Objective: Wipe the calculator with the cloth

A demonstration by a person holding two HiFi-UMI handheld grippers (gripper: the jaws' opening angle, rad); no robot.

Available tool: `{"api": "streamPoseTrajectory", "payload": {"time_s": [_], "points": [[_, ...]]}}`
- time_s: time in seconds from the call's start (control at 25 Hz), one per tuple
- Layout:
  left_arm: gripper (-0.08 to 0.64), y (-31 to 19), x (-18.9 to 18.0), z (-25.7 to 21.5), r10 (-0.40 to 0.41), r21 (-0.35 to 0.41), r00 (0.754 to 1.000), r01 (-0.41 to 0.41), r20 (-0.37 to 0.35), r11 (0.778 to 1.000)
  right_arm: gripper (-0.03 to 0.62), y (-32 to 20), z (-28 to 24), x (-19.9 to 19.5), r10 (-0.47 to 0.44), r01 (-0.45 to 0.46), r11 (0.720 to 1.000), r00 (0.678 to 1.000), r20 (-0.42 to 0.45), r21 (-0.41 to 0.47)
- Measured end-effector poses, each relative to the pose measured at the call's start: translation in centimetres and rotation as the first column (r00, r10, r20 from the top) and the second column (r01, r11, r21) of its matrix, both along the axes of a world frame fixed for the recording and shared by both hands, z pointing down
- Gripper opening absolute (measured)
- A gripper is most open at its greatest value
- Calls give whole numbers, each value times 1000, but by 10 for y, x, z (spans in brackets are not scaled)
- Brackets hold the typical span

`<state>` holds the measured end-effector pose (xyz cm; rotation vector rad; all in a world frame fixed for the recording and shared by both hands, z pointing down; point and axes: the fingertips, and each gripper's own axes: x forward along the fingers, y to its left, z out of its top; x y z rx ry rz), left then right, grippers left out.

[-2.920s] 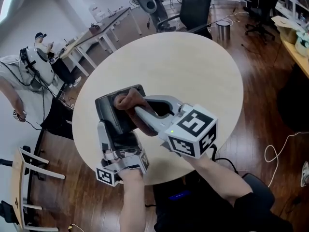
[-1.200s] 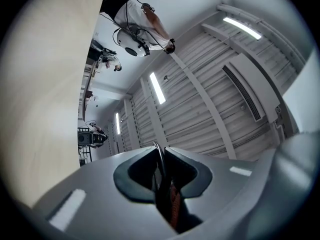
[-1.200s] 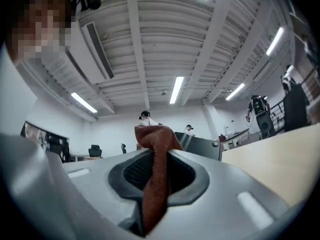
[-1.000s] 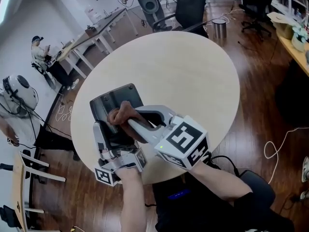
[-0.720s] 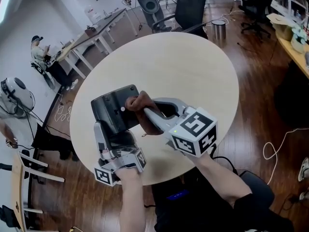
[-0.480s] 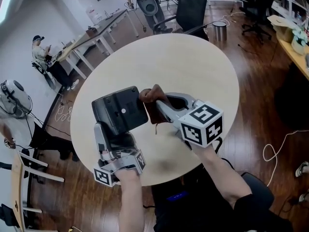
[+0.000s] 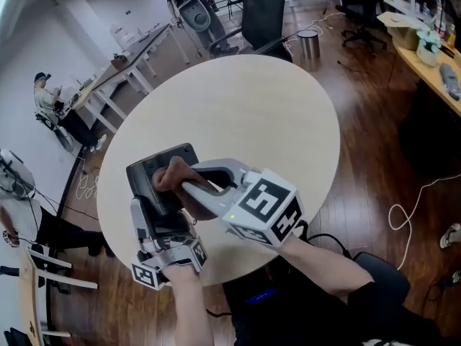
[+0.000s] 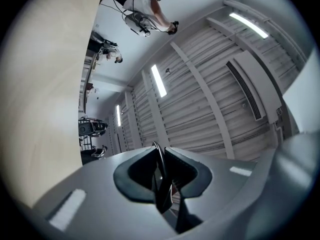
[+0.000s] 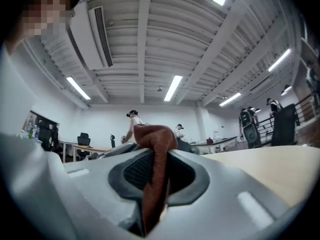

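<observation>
The left gripper's (image 8: pixel 161 159) jaws are closed on the calculator (image 8: pixel 161 194), which shows edge-on as a thin dark slab between them. The pale counter (image 8: pixel 40 84) fills the left of the frame, turned on its side. Beyond the jaws lie a ribbed ceiling with a light strip (image 8: pixel 159 80) and a long vent (image 8: pixel 245 89), and a person (image 8: pixel 145 9) is at the top edge.

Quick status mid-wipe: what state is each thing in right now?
Dark grey calculator: clamped at its lower edge, tilted up.
Brown cloth: bunched, pressed on the calculator's face.
Left hand-held gripper: shut on the calculator.
Right hand-held gripper: shut on the cloth.
</observation>
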<state>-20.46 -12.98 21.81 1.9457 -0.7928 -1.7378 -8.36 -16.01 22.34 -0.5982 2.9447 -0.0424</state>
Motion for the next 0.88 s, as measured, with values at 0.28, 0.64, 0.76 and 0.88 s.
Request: {"api": "streamPoseTrajectory", "payload": {"time_s": [0.28, 0.64, 0.76, 0.88], "points": [[55, -46, 17, 34, 320, -317, 935, -259, 155, 912, 67, -83, 59, 75, 234, -249, 961, 965, -121, -121], [184, -116, 29, 73, 511, -574, 787, -253, 345, 779, 67, -45, 112, 2, -74, 29, 993, 909, -411, -114], [335, -110, 42, 67, 504, -528, 724, -226, 471, 818, 67, -50, 121, -12, -74, 12, 989, 900, -429, -147], [400, -94, 72, 70, 495, -468, 617, -222, 612, 855, 67, -56, 122, -10, -63, -6, 987, 907, -417, -161]]}}
